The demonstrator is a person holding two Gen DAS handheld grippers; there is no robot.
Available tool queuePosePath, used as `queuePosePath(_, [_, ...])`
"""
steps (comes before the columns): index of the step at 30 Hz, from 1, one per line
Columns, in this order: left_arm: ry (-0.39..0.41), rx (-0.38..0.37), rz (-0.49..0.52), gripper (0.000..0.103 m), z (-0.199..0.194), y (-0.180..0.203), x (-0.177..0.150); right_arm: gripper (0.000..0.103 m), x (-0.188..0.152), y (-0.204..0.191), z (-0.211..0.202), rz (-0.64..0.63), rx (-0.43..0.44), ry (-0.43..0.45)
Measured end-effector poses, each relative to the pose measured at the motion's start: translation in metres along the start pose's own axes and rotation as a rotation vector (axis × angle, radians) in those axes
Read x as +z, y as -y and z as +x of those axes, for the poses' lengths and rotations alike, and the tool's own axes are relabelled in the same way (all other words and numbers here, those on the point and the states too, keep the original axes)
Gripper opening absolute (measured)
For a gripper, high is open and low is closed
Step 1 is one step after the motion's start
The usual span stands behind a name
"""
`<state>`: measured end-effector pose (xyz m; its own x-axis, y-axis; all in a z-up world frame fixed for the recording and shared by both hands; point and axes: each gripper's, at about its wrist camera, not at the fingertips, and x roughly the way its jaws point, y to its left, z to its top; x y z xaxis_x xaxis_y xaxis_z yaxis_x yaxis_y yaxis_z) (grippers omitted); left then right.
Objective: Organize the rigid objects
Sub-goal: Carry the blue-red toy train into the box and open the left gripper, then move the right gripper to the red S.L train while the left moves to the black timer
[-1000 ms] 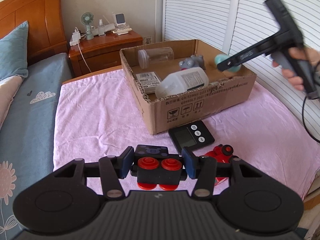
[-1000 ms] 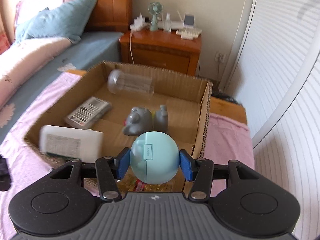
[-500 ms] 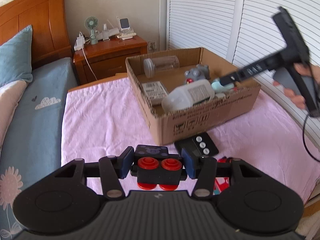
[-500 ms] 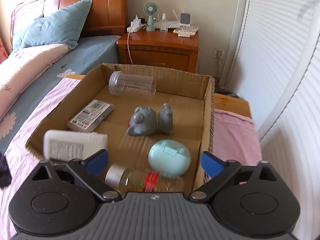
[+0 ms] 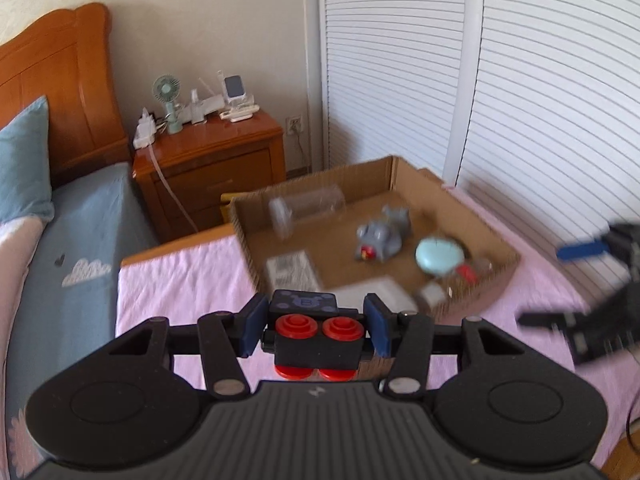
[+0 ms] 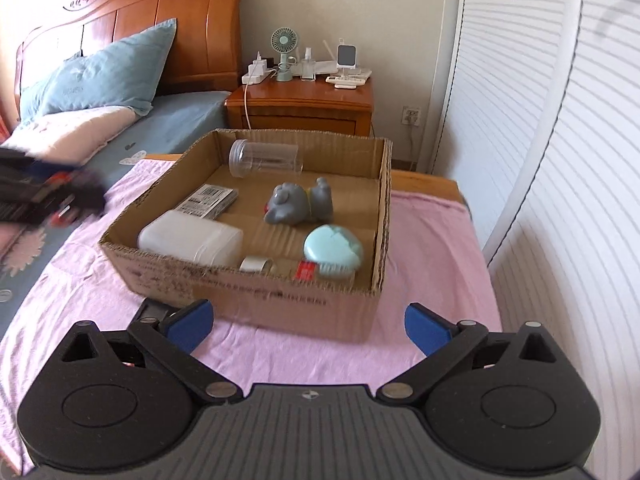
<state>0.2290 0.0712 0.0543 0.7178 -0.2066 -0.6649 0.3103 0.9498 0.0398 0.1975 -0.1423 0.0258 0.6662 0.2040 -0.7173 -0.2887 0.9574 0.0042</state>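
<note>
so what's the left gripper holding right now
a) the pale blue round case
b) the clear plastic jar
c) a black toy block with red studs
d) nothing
c: the left gripper is clamped on the black toy block with red studs, while the pale blue round case and the clear plastic jar lie in the cardboard box.

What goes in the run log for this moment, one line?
left gripper: shut on black toy | right gripper: open, empty | teal case: in box | next: toy to box
</note>
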Motion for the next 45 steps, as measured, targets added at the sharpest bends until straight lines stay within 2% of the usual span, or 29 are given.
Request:
queuePosePath(4, [-0.012, -0.018, -0.001, 0.052, 0.030, 0.008, 0.024, 0.103, -0.010, 0.002, -0.007, 0.013, 0.007, -0.004])
queuePosePath(12, [-0.068, -0.011, -0.026, 0.052, 0.098, 0.019, 0.051, 0.103, -0.019, 0.016, -0.014, 0.043, -0.037, -0.011])
queuePosePath(13, [-0.068, -0.002, -0.037, 0.059, 0.104, 0.018, 0.052, 0.103, -0.020, 0.018, -0.014, 0.052, -0.040, -0.012])
queuePosePath(14, [-0.073, 0.003, -0.052, 0.077, 0.108, 0.017, 0.053, 0.103, -0.021, 0.020, -0.014, 0.058, -0.041, -0.012])
queuePosePath(15, [-0.069, 0.010, -0.070, 0.085, 0.110, 0.016, 0.054, 0.103, -0.022, 0.021, -0.015, 0.061, -0.040, -0.014])
queuePosePath(16, [-0.052, 0.021, -0.080, 0.094, 0.108, 0.015, 0.053, 0.103, -0.022, 0.022, -0.015, 0.061, -0.041, -0.015])
queuePosePath(19, [-0.048, 0.036, -0.074, 0.097, 0.101, 0.014, 0.050, 0.103, -0.024, 0.022, -0.015, 0.056, -0.043, -0.015])
queuePosePath(30, [-0.032, 0.088, -0.062, 0.099, 0.043, 0.016, 0.025, 0.103, -0.027, 0.011, -0.025, 0.034, -0.006, 0.007])
queuePosePath(38, [-0.005, 0.095, -0.079, 0.099, -0.003, 0.031, -0.022, 0.103, -0.039, 0.002, -0.027, 0.016, 0.005, 0.005])
queuePosePath(45, [-0.016, 0.131, -0.159, 0.100, -0.020, 0.043, -0.068, 0.103, -0.049, -0.009, -0.028, -0.003, -0.007, -0.004])
